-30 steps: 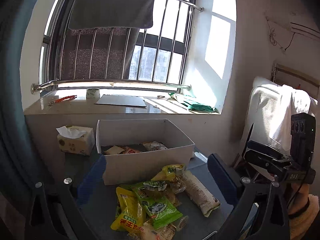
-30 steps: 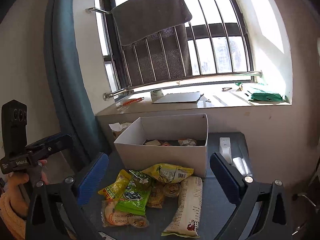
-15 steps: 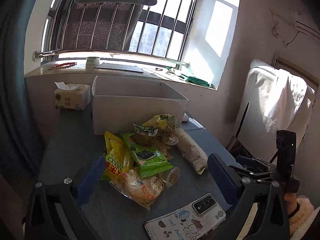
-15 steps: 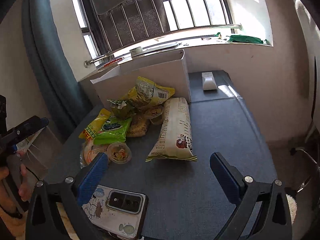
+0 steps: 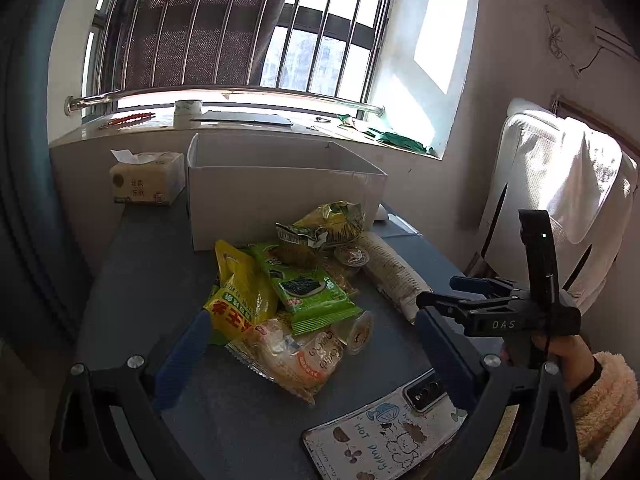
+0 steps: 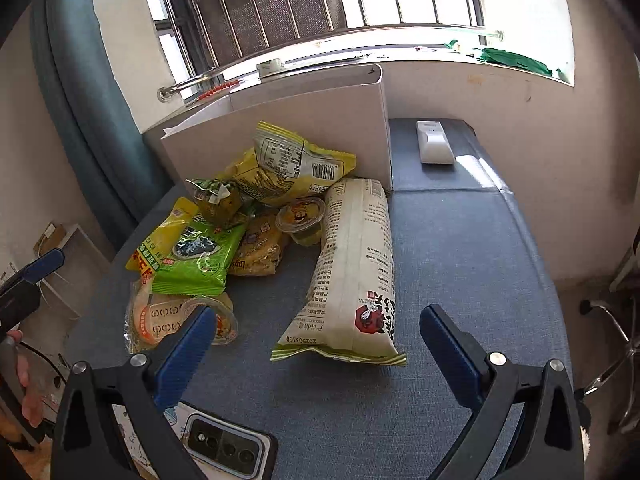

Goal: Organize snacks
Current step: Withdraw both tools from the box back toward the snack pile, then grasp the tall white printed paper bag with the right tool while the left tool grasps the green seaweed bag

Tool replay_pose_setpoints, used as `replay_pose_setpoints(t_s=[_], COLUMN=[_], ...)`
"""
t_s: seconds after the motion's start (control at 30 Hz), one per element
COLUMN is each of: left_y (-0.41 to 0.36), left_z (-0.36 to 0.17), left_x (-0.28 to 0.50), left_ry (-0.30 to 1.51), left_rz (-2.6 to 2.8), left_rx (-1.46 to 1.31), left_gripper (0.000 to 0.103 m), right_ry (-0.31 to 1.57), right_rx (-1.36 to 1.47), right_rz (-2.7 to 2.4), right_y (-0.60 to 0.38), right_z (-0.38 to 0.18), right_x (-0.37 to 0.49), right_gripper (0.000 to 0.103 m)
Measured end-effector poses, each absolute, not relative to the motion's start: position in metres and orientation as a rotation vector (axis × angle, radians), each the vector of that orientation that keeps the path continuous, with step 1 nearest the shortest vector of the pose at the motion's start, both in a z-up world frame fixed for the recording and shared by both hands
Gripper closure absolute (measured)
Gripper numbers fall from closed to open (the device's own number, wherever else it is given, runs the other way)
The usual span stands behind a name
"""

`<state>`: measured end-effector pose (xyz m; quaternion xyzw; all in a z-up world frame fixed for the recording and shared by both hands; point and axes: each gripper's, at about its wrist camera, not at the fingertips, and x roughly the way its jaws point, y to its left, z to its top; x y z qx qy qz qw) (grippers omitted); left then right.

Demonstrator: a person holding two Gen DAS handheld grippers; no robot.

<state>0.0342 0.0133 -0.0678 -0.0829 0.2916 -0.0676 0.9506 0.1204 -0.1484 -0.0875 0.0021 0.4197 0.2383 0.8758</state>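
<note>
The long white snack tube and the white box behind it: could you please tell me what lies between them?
In the right wrist view, nothing does: the long white snack tube runs right up to the white box wall near its right corner.

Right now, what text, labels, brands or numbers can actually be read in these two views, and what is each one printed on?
"HOT Dunny": phone case, last letters uncertain.
"DAS": body of the right gripper, seen from the left wrist view.
"20250316A": bottom seal of the long white snack bag, printed upside down.
Chinese characters on the tissue box, yellow packet and green seaweed packet: too blurred to read.
Barcode digits on the yellow chip bag: too small.
</note>
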Motion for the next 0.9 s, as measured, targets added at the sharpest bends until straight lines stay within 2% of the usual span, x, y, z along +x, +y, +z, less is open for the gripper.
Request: replay_pose_setpoints(t_s=[0.2, 0.37, 0.43, 0.47, 0.5, 0.6, 0.9], left_y=[0.021, 0.038, 0.043, 0.045, 0.047, 0.052, 0.042], left_z=[-0.071, -0.075, -0.078, -0.079, -0.081, -0.085, -0.085], left_x=[0.033, 0.034, 0.034, 0.035, 0.035, 0.039, 0.077], left_ry=[0.602, 0.613, 0.619, 0.623, 0.628, 0.644, 0.673], left_rz=[-0.118, -0.107, -0.097, -0.095, -0.093, -0.092, -0.129], left_rx=[-0.170, -0.238, -0.258, -0.269, -0.279, -0.303, -0.245], left_gripper=[0.000, 0.000, 0.000, 0.000, 0.000, 0.000, 0.000], right_ry=[0.942, 0.999, 0.973, 0.961, 0.944, 0.940, 0.906], right_rx=[-0.120, -0.094, -0.113, -0.153, -0.184, -0.149, 0.107], right_rz=[0.448, 0.479, 0.451, 0.410, 0.388, 0.416, 0.374], right_y=[-0.125, -0.122, -0.122, -0.122, -0.122, -0.131, -0.203], right_z=[-0.111, -0.125, -0.124, -0.122, -0.120, -0.117, -0.093], right_x=[0.160, 0.174, 0.173, 0.171, 0.170, 0.169, 0.130], right_gripper=[0.000, 0.000, 0.013, 0.044, 0.057, 0.063, 0.065])
